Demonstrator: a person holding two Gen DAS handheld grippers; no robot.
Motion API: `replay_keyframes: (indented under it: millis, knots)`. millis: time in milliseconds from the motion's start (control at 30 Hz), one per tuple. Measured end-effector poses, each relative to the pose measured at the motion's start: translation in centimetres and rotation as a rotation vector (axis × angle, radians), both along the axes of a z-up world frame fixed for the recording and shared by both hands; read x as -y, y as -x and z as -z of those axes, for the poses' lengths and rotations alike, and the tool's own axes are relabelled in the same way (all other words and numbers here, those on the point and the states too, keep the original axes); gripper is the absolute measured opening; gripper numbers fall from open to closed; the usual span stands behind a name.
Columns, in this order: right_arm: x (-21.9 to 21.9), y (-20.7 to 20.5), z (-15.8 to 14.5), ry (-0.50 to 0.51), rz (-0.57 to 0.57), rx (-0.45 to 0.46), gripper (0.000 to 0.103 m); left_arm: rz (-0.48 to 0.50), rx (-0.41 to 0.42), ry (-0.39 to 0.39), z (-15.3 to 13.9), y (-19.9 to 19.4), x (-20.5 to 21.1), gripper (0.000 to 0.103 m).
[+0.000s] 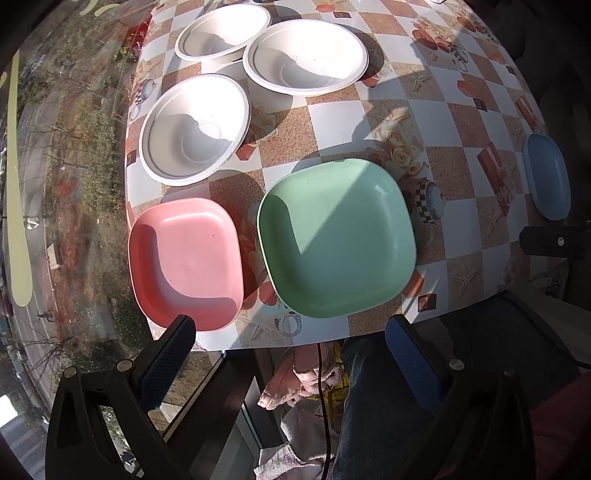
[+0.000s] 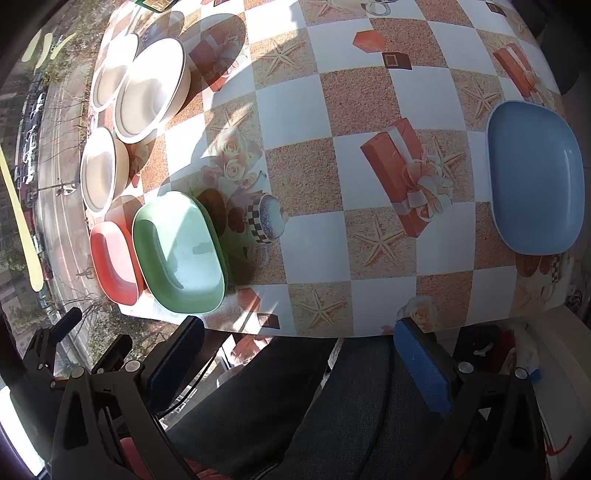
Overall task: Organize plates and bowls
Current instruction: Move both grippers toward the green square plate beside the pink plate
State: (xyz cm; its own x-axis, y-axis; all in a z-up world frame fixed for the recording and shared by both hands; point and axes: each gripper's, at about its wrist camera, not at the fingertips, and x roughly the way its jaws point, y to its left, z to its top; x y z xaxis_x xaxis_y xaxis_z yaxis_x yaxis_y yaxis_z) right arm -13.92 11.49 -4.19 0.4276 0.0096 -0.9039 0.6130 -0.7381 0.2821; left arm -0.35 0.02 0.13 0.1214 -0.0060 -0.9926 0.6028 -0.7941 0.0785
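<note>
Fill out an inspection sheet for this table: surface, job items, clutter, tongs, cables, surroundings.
Surface: tablecloth with checks, starfish and gift boxes, part sun, part shadow.
Job's things: three white bowls at the far left, each standing alone; pink plate and green plate side by side at the near edge; blue plate apart on the right.
Clutter: nothing seen on the table.
Tongs: left tongs open, empty, short of the near edge; right tongs open, empty, likewise.
Cables: black cable hangs below the table edge.
Surroundings: window on the left, street below; person's legs under the tongs.
</note>
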Motion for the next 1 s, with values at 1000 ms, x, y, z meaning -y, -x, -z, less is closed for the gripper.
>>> replay_keyframes:
  millis: [1000]
  knots:
    - [6.9,-4.2,3.7,-0.075,-0.201,-0.081,0.103,-0.238,-0.038,0.226,3.6,-4.1,2.2,0.103]
